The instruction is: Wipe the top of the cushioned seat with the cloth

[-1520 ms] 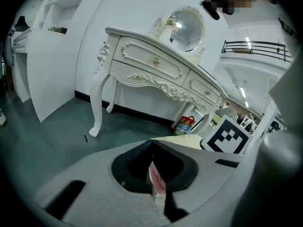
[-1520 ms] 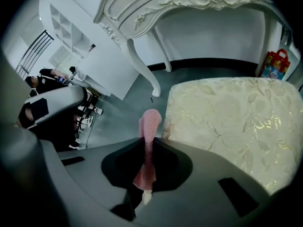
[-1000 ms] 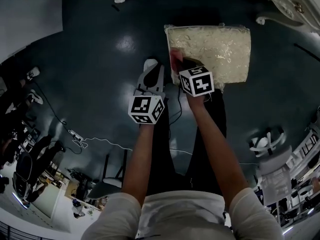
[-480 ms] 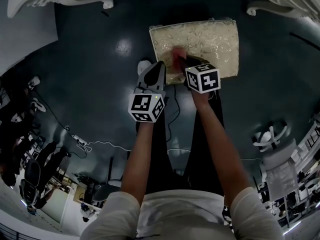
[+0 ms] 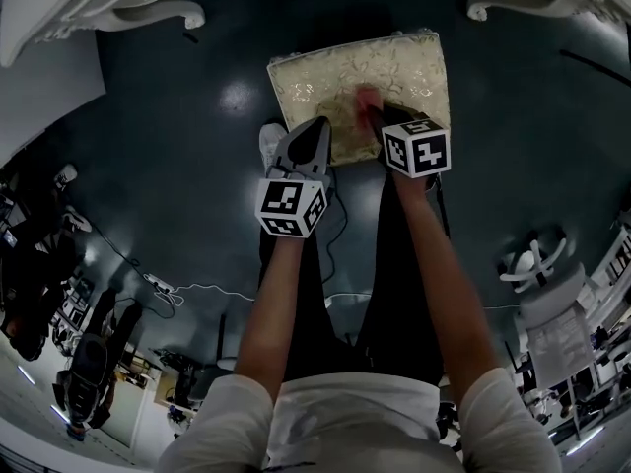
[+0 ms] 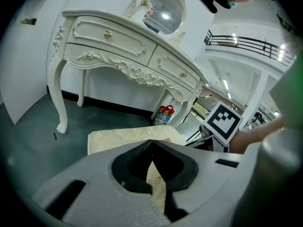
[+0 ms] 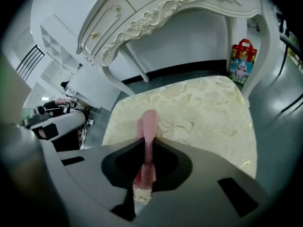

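The cushioned seat (image 5: 409, 67) is a cream, leaf-patterned square on the dark floor; it also fills the right gripper view (image 7: 203, 112) and lies below the left gripper (image 6: 118, 138). A pink cloth (image 5: 369, 99) rests on the seat's near middle. My right gripper (image 5: 381, 116) is shut on the cloth (image 7: 147, 126), which hangs down between the jaws onto the cushion. My left gripper (image 5: 315, 131) hovers at the seat's near left edge. Its jaws (image 6: 152, 162) are shut with nothing held.
A white carved dressing table (image 6: 128, 51) stands just beyond the seat, its legs (image 5: 163, 13) on either side. A red gift bag (image 7: 242, 60) leans by one leg. Cables (image 5: 182, 286) trail on the floor. A white shoe (image 5: 268, 144) is beside the left gripper.
My right gripper has dragged the pink cloth from the seat's near left edge toward its middle. The left gripper has stayed by the near left edge.
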Motion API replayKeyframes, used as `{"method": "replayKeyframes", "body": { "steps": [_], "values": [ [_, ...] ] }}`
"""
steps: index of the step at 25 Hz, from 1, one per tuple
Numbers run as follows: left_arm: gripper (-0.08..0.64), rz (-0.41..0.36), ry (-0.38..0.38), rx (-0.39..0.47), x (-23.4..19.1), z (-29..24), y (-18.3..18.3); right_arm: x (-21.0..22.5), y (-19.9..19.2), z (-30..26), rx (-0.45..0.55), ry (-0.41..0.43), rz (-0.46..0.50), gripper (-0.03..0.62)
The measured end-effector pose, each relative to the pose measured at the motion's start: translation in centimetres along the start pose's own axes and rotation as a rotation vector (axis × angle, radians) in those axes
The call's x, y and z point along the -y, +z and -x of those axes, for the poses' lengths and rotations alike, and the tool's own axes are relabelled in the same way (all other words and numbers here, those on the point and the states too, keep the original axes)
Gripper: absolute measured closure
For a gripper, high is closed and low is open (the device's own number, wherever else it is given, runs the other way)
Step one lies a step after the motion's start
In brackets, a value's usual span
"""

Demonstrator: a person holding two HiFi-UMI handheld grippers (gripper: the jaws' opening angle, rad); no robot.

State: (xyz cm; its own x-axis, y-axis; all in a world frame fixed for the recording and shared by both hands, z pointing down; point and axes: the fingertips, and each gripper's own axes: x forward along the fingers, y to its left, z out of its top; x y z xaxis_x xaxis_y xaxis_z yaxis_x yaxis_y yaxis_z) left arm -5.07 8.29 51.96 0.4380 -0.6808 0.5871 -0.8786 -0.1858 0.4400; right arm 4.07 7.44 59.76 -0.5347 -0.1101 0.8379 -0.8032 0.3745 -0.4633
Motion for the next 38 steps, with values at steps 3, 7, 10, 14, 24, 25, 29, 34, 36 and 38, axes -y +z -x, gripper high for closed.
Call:
{"method": "replayKeyframes", "body": {
  "steps": [3,7,10,14,24,25,29,34,36,38],
  "values": [
    [0.549,-0.014,-0.016,-0.012,1.1,-1.0,-0.4,1.9,-0.1,0.9,0.011,-0.019,-0.020,0.558],
    [0.549,-0.024,-0.038,-0.024,2.6,-2.1,-0.8,4.5,-0.1,2.5,0.034,-0.049,-0.057,0.558],
    [0.549,-0.038,-0.061,-0.028,4.0,-3.0,-0.8,6.7,-0.1,3.8,0.050,-0.071,-0.086,0.558],
    [0.549,-0.049,-0.090,-0.029,5.7,-4.5,-0.7,9.6,-0.2,5.3,0.059,-0.111,-0.099,0.558],
    [0.549,-0.067,-0.159,-0.033,9.8,-6.7,-0.8,14.8,-0.8,8.2,0.068,-0.207,-0.107,0.560],
    [0.549,-0.072,-0.168,-0.036,10.1,-6.8,-0.9,15.4,-1.1,8.3,0.066,-0.210,-0.115,0.560],
    [0.549,-0.066,-0.183,-0.043,10.9,-6.9,-1.1,16.9,-1.6,8.2,0.061,-0.212,-0.126,0.560],
    [0.549,-0.030,-0.154,-0.031,9.6,-6.1,-0.7,16.4,-1.0,8.5,0.085,-0.224,-0.171,0.560],
    [0.549,-0.018,-0.130,-0.018,8.3,-5.3,-0.3,14.8,-0.5,8.7,0.108,-0.205,-0.166,0.560],
    [0.549,-0.009,-0.101,-0.004,6.6,-4.2,0.2,12.1,-0.1,8.3,0.126,-0.155,-0.153,0.560]
  ]
}}
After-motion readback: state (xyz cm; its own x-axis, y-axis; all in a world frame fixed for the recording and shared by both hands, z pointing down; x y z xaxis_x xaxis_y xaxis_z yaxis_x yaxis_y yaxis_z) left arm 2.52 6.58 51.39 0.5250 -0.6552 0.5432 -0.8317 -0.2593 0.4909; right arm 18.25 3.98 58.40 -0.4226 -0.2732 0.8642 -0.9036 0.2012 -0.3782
